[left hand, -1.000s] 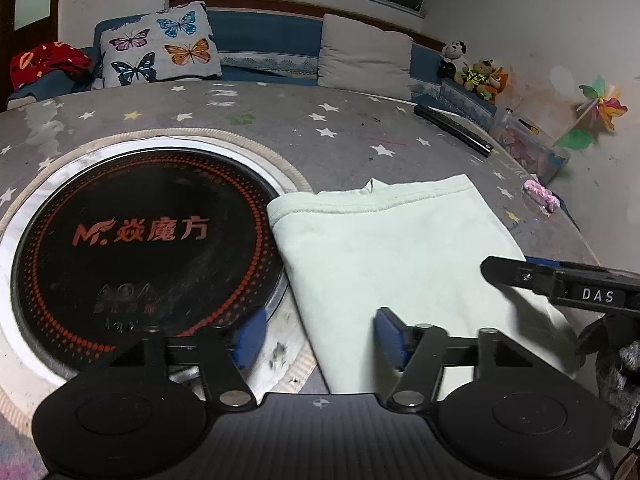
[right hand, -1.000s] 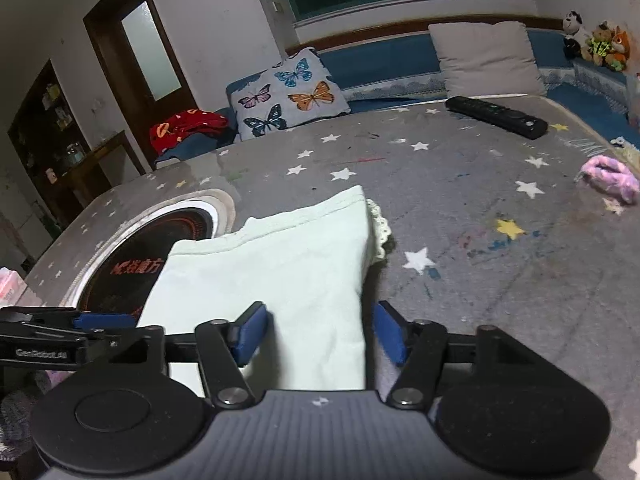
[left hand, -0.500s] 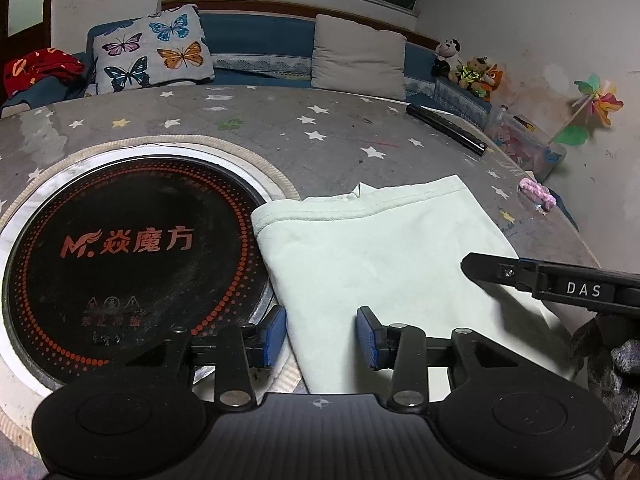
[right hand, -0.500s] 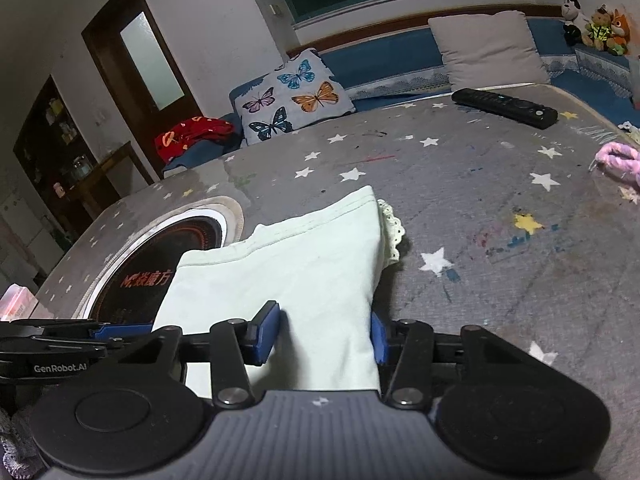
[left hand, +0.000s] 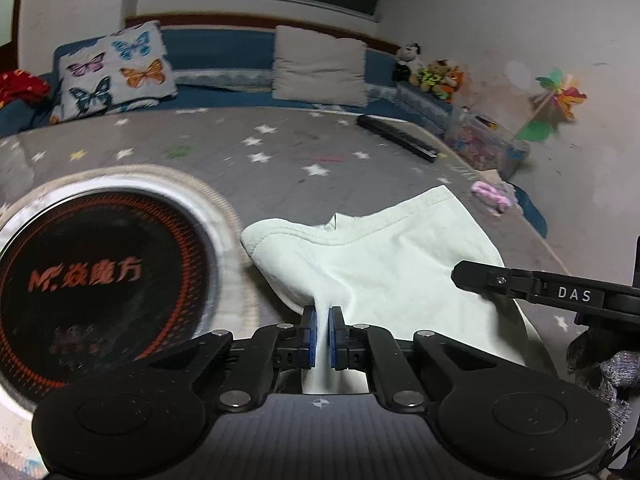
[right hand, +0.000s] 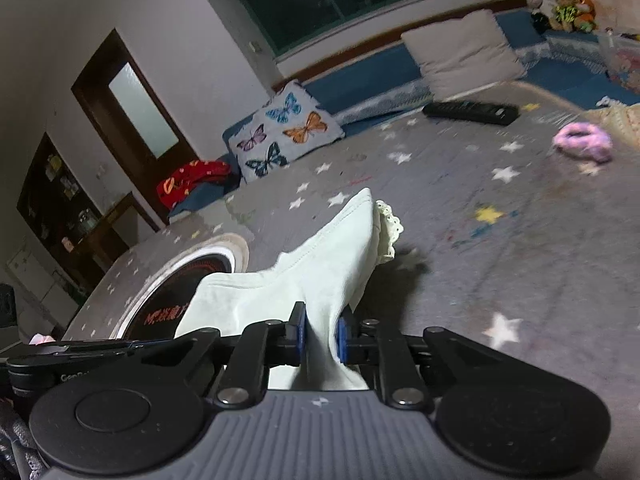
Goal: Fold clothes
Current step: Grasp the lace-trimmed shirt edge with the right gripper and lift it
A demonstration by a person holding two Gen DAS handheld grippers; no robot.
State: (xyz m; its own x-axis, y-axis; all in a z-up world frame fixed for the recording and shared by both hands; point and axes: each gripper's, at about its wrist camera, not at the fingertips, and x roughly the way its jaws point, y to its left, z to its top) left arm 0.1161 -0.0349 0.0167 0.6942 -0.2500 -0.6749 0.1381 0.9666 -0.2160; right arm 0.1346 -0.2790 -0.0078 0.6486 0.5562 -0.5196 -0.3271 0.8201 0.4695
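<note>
A pale green folded garment (left hand: 380, 264) lies on the grey star-patterned table cover; it also shows in the right wrist view (right hand: 320, 268), with a lace trim at its far corner. My left gripper (left hand: 322, 330) is shut on the garment's near left edge, and the cloth rises into the blue pads. My right gripper (right hand: 321, 336) is shut on the garment's near right edge and lifts it off the table. The right gripper's black arm (left hand: 560, 292) shows at the right of the left wrist view.
A round black cooktop (left hand: 92, 280) with red lettering sits left of the garment. A black remote (right hand: 470, 112) and a pink hair tie (right hand: 582, 142) lie farther back on the table. Cushions (left hand: 320, 66) line the bench behind.
Both grippers have closed from open onto the near edge of the garment. The cloth's near edge has bunched and lifted off the table.
</note>
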